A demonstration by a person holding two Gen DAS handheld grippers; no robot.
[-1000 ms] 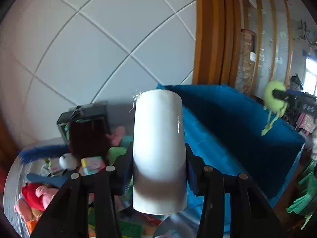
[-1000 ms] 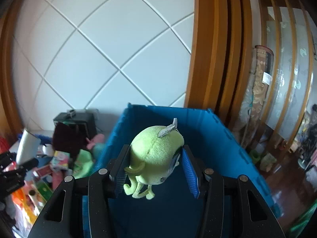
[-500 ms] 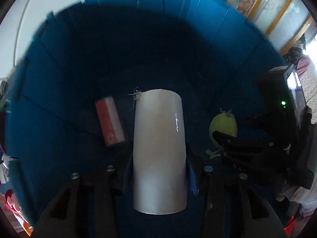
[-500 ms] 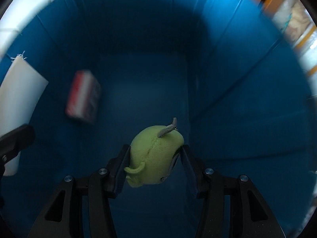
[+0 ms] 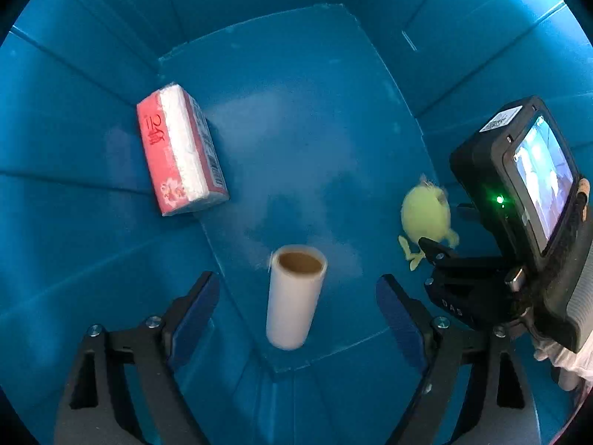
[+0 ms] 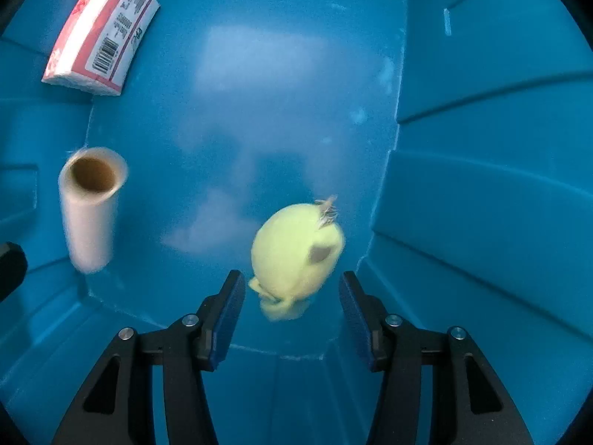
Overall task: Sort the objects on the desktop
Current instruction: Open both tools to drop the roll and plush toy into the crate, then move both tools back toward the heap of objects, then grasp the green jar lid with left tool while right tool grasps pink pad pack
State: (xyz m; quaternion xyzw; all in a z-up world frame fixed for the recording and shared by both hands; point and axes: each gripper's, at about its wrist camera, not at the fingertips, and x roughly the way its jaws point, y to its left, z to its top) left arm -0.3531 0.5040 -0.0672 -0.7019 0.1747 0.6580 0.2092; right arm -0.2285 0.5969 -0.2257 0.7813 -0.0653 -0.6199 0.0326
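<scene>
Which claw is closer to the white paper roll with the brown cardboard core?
Left. The left claw straddles the white paper roll, jaws opening, pads clear. The right claw is off to its side, around the green plush toy.

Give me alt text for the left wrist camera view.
The left claw is opening above a white roll, pads clear of it, inside a blue bin. A red-and-white tissue pack lies left; the right claw is beside a green plush.
</scene>
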